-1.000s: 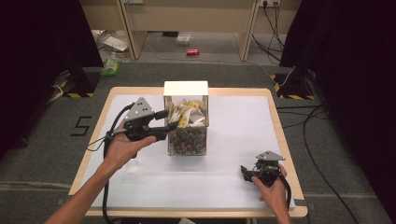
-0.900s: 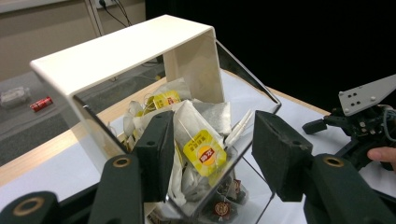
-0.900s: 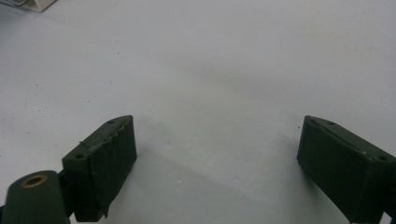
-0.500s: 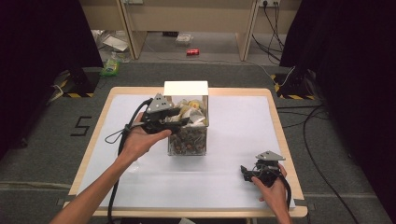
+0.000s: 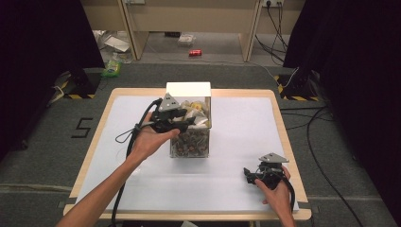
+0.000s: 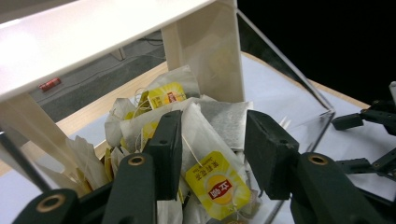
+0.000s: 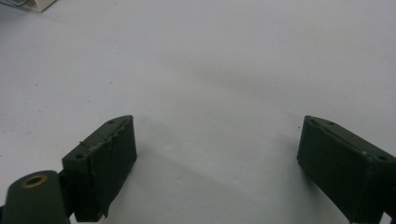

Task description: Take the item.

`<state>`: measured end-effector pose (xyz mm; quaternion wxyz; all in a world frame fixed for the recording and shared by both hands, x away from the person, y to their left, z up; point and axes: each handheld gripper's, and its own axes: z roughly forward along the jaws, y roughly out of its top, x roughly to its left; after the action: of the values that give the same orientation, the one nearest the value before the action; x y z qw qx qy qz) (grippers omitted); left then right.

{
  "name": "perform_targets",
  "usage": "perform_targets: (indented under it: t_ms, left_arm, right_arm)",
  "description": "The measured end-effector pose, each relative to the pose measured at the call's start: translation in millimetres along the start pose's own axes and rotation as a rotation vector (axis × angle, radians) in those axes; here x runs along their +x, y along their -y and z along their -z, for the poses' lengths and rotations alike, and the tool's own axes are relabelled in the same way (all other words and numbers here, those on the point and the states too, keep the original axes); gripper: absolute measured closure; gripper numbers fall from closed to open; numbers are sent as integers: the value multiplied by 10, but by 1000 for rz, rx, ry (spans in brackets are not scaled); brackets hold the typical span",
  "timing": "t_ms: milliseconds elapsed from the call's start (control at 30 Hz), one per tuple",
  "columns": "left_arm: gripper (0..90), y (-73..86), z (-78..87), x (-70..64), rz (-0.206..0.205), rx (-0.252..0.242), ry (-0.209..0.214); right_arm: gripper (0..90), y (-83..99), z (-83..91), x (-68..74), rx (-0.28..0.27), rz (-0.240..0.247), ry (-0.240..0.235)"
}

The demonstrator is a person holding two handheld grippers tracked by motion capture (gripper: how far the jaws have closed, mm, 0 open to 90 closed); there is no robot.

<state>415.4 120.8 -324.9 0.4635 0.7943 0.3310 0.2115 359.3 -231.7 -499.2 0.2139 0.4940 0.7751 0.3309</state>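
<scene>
White paper covers the wooden worktop [image 5: 236, 142]. On it stands a clear plastic box [image 5: 190, 124] full of tea bags with yellow tags [image 6: 212, 179]. Left claw [image 6: 210, 144] reaches in, jaws apart around one. Right claw [image 7: 217, 168] rests wide apart near the worktop's edge.

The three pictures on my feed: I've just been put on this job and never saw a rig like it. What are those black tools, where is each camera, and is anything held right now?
No robot here: a person holds a hand-operated two-jaw gripper in each hand. The high view looks down on the table from above the person's side. The other two cameras ride on the grippers and look along their black jaws.

The left gripper reaches into the open top of a clear box at the table's middle. In its own view the open jaws straddle a tea bag with a yellow tag, on top of a heap of tea bags; nothing is gripped yet.

The right gripper sits low over the table's near right part, jaws wide open, with nothing between them.
</scene>
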Motion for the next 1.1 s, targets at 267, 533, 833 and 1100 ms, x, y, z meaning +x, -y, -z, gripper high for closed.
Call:
perform_targets:
  t_ms: [267,533,833,1100]
  left_arm:
    - [667,15,-13,15,-12,25,-11]
    - [828,29,26,-4,-65,34,-17]
    - [894,22,81,-15,-96,35,-7]
    - [895,-85,238,11,-94,-15,11]
  right_arm:
    - [124,0,0,1,0,-2,0]
    - [124,0,0,-1,0,0,1]
    - [124,0,0,-1,0,0,0]
    - [124,0,0,1,0,-3,0]
